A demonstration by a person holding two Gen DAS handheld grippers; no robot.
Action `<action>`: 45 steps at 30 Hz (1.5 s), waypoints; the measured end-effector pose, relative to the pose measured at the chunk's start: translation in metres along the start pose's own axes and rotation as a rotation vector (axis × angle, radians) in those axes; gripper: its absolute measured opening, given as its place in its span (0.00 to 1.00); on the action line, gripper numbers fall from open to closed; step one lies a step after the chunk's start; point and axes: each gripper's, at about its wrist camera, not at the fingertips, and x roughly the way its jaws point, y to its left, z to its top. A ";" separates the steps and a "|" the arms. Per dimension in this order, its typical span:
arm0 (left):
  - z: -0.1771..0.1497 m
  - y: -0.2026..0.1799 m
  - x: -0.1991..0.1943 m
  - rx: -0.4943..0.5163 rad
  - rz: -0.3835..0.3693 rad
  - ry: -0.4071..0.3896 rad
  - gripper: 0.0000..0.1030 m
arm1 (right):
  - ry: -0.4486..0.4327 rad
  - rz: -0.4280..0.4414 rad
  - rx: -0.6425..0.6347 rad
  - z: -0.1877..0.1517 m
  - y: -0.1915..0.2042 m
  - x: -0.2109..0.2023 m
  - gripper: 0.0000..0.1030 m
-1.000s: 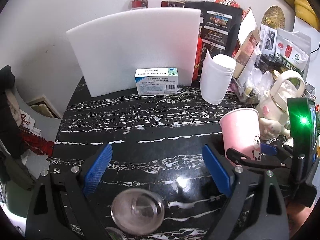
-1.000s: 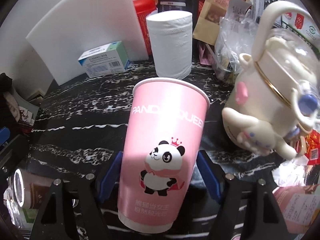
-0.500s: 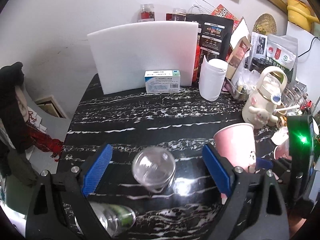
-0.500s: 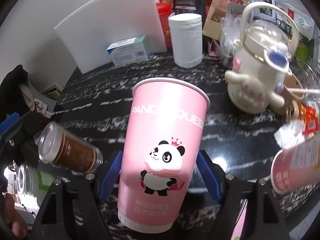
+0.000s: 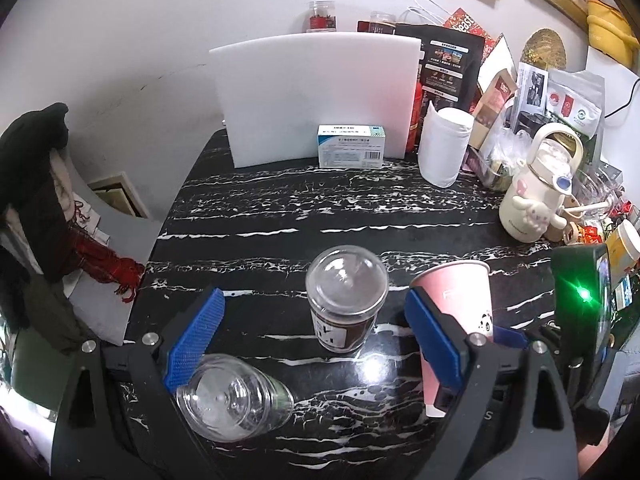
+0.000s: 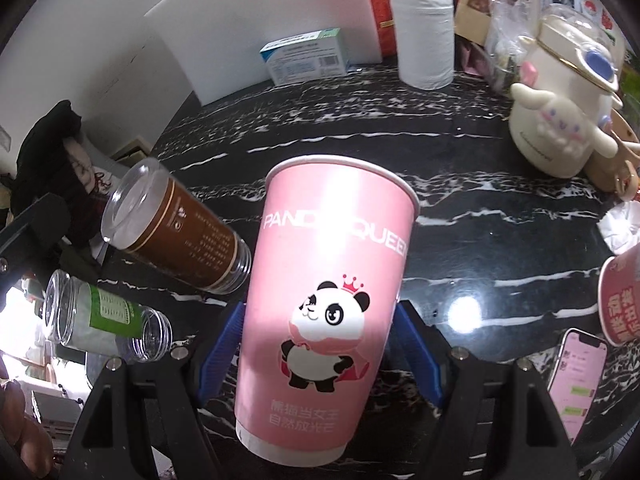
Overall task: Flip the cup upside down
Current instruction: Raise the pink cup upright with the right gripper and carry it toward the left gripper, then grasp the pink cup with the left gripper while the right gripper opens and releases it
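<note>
Gripping the pink cup (image 6: 328,312) rim-up, right tool (image 6: 320,344) clamped on it, left tool (image 5: 312,344) spread wide, holding nothing.

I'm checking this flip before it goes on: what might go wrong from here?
1. The pink cup is thin paper held between the right gripper fingers; squeezing harder may crush it, while a loose hold may let it slip mid-turn.
2. The brown jar and clear jar stand close on its left; a swing that way may knock them.

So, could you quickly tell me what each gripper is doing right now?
Left gripper: open, holding nothing.
Right gripper: shut on the pink cup.
</note>
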 end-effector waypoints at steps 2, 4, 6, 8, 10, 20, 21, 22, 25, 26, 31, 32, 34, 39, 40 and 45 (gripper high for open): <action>0.000 -0.002 0.001 0.000 0.002 0.006 0.89 | 0.004 0.003 -0.003 0.000 0.000 0.002 0.74; 0.000 -0.003 0.003 -0.001 0.001 0.011 0.89 | 0.010 0.013 0.000 0.001 0.000 0.005 0.75; 0.000 -0.005 0.004 0.000 0.000 0.016 0.89 | 0.012 0.020 0.003 0.000 0.000 0.007 0.75; 0.000 -0.007 0.005 0.001 0.002 0.017 0.89 | 0.015 0.020 0.004 0.000 -0.001 0.008 0.75; 0.000 -0.008 0.006 0.001 0.004 0.019 0.89 | 0.018 0.017 0.006 0.000 -0.002 0.010 0.76; -0.001 -0.010 0.005 0.003 0.007 0.019 0.89 | 0.018 -0.009 -0.010 0.000 -0.001 0.012 0.76; -0.002 -0.010 0.003 0.003 0.007 0.016 0.89 | 0.017 -0.013 -0.013 0.000 0.000 0.011 0.76; -0.002 -0.010 0.002 0.002 0.007 0.013 0.89 | 0.013 -0.014 -0.017 0.000 0.000 0.009 0.77; -0.002 -0.009 -0.004 -0.001 0.010 0.003 0.89 | 0.000 -0.007 -0.025 -0.001 0.001 0.002 0.78; -0.002 -0.008 -0.005 -0.003 0.011 0.000 0.89 | -0.008 -0.005 -0.028 0.000 0.001 -0.001 0.78; -0.001 -0.008 -0.014 -0.010 0.013 -0.014 0.89 | -0.051 0.002 -0.039 0.003 -0.001 -0.019 0.78; -0.001 -0.008 -0.015 -0.010 0.010 -0.014 0.89 | -0.063 0.002 -0.040 0.003 -0.003 -0.025 0.78; -0.002 -0.011 -0.016 -0.009 0.002 -0.012 0.89 | -0.077 -0.002 -0.041 0.003 -0.005 -0.032 0.79; -0.006 -0.026 -0.014 0.005 -0.028 -0.002 0.89 | -0.123 -0.049 -0.029 0.000 -0.022 -0.057 0.78; -0.008 -0.030 -0.013 0.008 -0.036 0.002 0.89 | -0.131 -0.061 -0.027 -0.001 -0.025 -0.061 0.78; -0.018 -0.059 0.002 0.034 -0.110 0.046 0.89 | -0.144 -0.159 -0.008 -0.008 -0.052 -0.077 0.78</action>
